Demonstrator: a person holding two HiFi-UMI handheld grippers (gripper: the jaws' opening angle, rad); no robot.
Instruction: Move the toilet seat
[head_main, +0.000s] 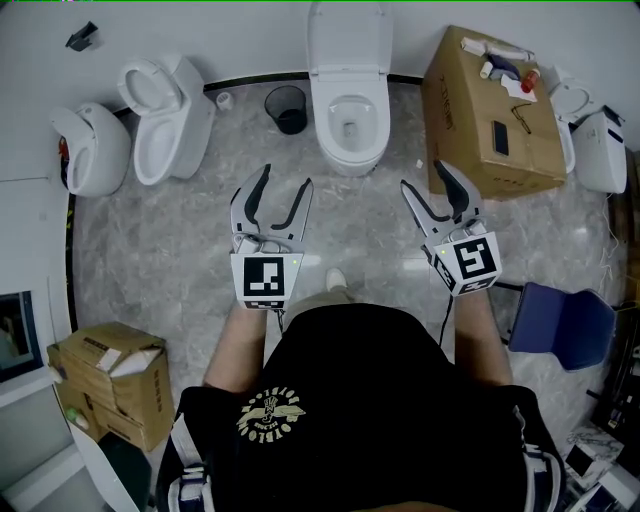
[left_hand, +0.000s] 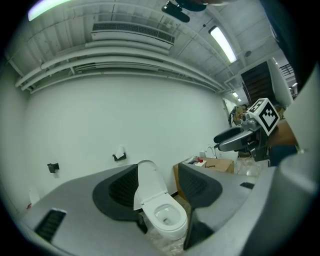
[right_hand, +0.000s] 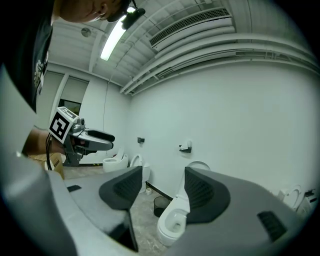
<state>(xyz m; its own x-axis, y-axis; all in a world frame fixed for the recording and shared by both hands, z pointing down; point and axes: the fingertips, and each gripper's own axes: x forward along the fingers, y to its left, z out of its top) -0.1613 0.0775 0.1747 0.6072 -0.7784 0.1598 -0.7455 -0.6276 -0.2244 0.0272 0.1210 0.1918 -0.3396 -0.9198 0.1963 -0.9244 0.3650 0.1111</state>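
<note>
Okay, grey marbled floor (head_main: 180, 250), with a white wall (head_main: 240, 35) at the back. A person in a black shirt (head_main: 370, 400) stands mid-floor with a gripper in each hand, both held out over bare floor and aimed at the middle toilet (head_main: 348, 160). A big cardboard box (head_main: 480, 150) stands just right of that toilet, with bottles (head_main: 500, 65) lying on top. The middle toilet sits against the wall with its lid (head_main: 347, 40) raised. The toilet seat (head_main: 328, 120) looks to be down on the bowl, well apart from both grippers. A second toilet (head_main: 170, 120) and a rounder third toilet (head_main: 90, 150) stand at the left, and a fourth toilet (head_main: 600, 145) is past the box at the right. Smaller boxes (head_main: 110, 385) sit bottom left, and a blue chair (head_main: 565, 325) is at the right beside the person. A black mesh bin (head_main: 288, 108) stands just left of the middle toilet, with a small white roll (head_main: 224, 100) near it by the wall. Left gripper (head_main: 286, 178): fingers (left_hand: 117, 192) spread wide, nothing gripped, only the distant toilet in the gap. Right gripper (head_main: 421, 175): fingers (right_hand: 122, 190) equally wide, nothing gripped. A paper holder (left_hand: 119, 156) is on the wall left of the lid.
</note>
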